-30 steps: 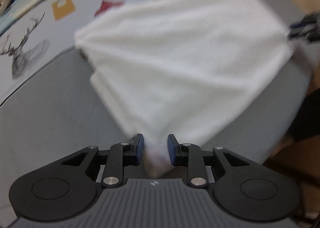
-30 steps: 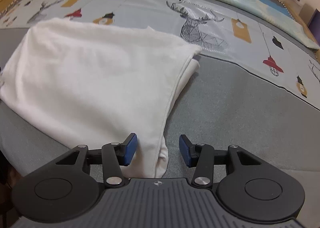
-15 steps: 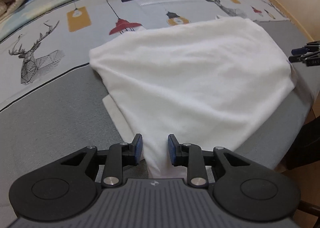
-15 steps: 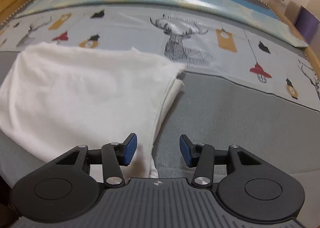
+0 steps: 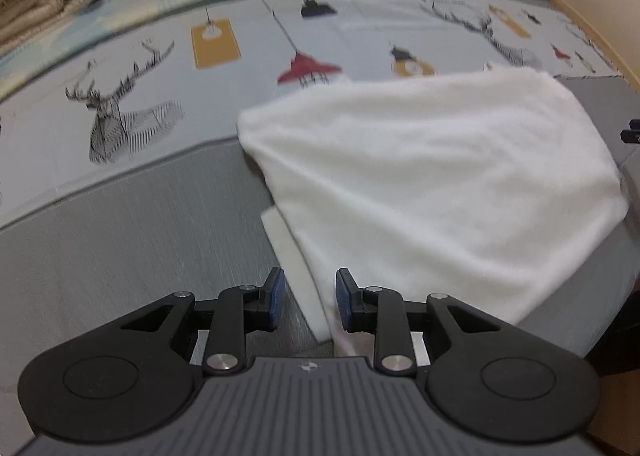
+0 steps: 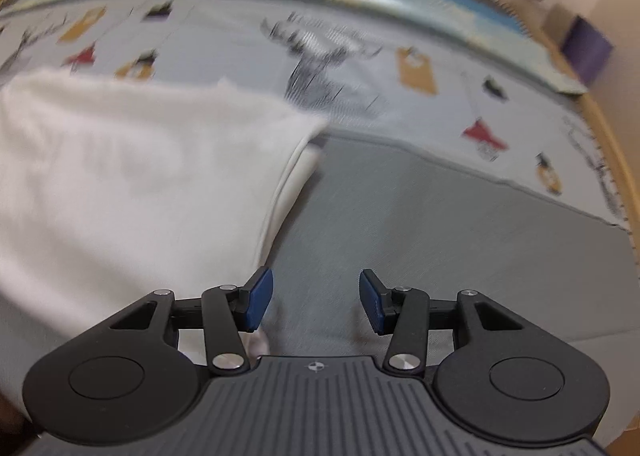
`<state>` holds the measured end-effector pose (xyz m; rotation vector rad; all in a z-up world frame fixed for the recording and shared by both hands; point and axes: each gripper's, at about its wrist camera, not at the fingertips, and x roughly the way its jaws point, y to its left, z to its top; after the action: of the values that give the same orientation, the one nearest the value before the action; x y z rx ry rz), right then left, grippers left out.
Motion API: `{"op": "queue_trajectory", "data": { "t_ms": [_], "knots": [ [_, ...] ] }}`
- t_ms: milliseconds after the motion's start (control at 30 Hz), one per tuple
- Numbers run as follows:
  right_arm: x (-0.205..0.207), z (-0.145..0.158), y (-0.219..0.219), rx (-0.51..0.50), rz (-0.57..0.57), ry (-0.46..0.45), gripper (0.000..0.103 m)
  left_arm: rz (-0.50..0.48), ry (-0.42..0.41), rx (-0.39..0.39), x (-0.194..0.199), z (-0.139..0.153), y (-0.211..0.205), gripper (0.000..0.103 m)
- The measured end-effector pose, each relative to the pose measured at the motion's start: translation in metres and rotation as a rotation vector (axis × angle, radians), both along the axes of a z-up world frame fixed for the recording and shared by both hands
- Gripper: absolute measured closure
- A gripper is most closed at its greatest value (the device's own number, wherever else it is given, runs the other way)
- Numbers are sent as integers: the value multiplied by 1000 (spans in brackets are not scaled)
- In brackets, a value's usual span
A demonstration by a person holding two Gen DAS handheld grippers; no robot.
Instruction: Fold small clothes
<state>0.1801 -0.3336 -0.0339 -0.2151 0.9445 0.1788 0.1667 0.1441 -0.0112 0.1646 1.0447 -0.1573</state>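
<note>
Both grippers, left [image 5: 307, 298] and right [image 6: 316, 302], look alike: black linkage arms with silver screws, round black side discs, a ribbed grey body, and blue-padded fingers [image 5: 276, 298].

Folded garment [image 5: 432, 184] lies on bedspread [image 5: 120, 240].

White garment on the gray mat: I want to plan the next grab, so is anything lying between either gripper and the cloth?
Nothing visible does. The white garment lies folded on the gray mat, its near corner just ahead of the open left gripper. The open right gripper sits beside its edge, over bare mat.
</note>
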Motion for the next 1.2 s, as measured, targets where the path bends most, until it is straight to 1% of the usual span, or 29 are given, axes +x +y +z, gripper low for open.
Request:
{"op": "queue_trajectory", "data": {
  "t_ms": [67,200,333,367,433,500,533,567,700,767,867,900,1000,1100,1200],
  "knots": [
    [2,10,-4,15,-28,-49,54,13,-41,-13,0,11,-2,72],
    [-2,35,-9,45,-81,-148,54,48,-143,-90,-6,46,3,71],
    [-10,61,-7,93,-102,-251,53,86,-253,-59,-20,87,8,70],
    [-13,67,-4,101,-103,-277,53,97,-280,-67,-25,95,10,66],
    [-18,77,1,128,-108,-314,53,136,-330,-95,-34,105,16,64],
    [-23,84,9,167,-108,-329,53,176,-360,-140,-42,105,23,63],
    [-26,87,14,183,-106,-337,53,198,-349,-162,-44,101,27,63],
    [-29,90,21,198,-101,-348,53,219,-313,-171,-43,97,31,64],
    [-42,98,54,252,-61,-392,53,289,-303,-230,-40,97,49,64],
    [-48,98,72,273,-41,-397,54,312,-274,-216,-38,92,55,64],
    [-52,94,101,305,-17,-390,55,317,-248,-191,-36,87,60,64],
    [-53,91,111,314,-11,-385,59,314,-245,-179,-37,85,60,64],
    [-55,81,141,324,15,-356,64,307,-227,-146,-38,78,62,64],
    [-58,70,171,322,54,-320,65,311,-218,-138,-41,75,66,64],
    [-63,58,203,279,125,-298,65,310,-210,-131,-42,72,68,64]
  ]
}}
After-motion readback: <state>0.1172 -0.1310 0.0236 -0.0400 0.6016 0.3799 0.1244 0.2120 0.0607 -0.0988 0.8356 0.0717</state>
